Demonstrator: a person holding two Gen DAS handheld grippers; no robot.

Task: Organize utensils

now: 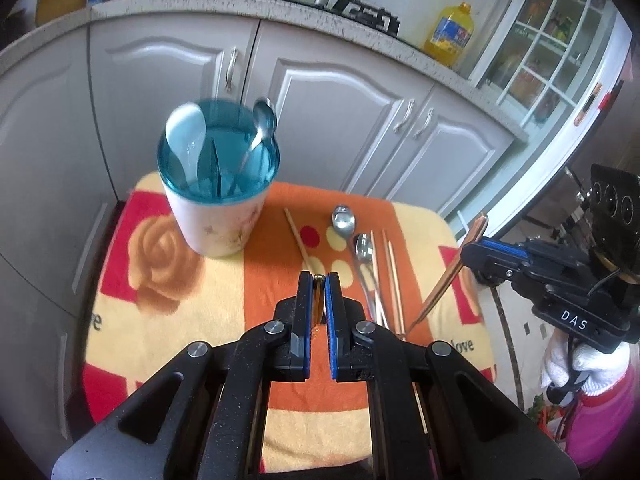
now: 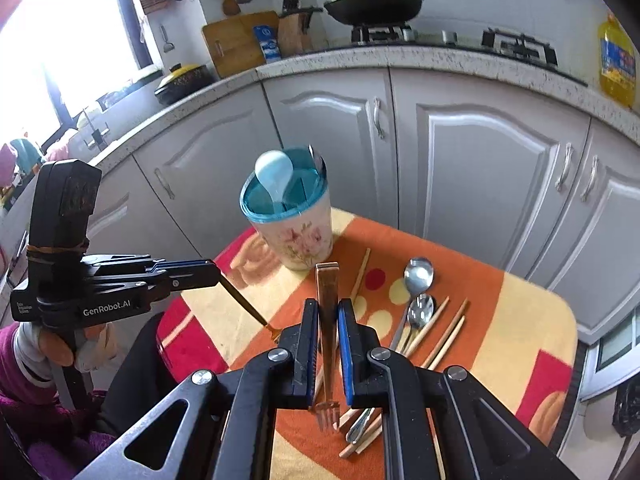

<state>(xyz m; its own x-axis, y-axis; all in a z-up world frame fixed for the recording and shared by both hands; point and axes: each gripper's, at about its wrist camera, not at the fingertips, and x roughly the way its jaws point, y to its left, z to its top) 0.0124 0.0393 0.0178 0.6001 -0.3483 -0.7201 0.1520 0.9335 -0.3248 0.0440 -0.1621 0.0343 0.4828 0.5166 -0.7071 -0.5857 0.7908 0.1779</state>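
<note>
Left gripper (image 1: 319, 280): clamped narrow on a gold utensil (image 1: 319, 294), its thin handle end showing between the blue pads (image 1: 329, 312). Seen from the right wrist view as a gold handle slanting down out of the closed fingers, tip low over the patterned cloth (image 1: 168, 264); type of utensil not clear.

Right gripper (image 2: 328, 308): closed on a gold fork (image 2: 328, 320), handle end poking up past the fingertips, tines hanging down near the gripper's base over the cloth. From the left wrist view, held out beyond the cloth's right edge, fork slanted with its tip just over the cloth.

Ahead and left of the left gripper: a floral utensil holder (image 1: 218, 216) with a teal rim, standing upright on the cloth, holding a pale blue spoon (image 1: 186, 136) and a metal spoon (image 1: 262, 124) that leans on the rim.

Just ahead, between the grippers: one chopstick (image 1: 296, 236) lying alone, slanted toward the holder. Right of it, two metal spoons (image 1: 352, 236) side by side, bowls toward the cabinets, handles running back toward the grippers. Beside and partly across them, several more chopsticks (image 1: 390, 264).

Beyond the cloth: grey cabinet doors (image 1: 340, 120), a speckled counter, a yellow oil bottle (image 1: 450, 32).
</note>
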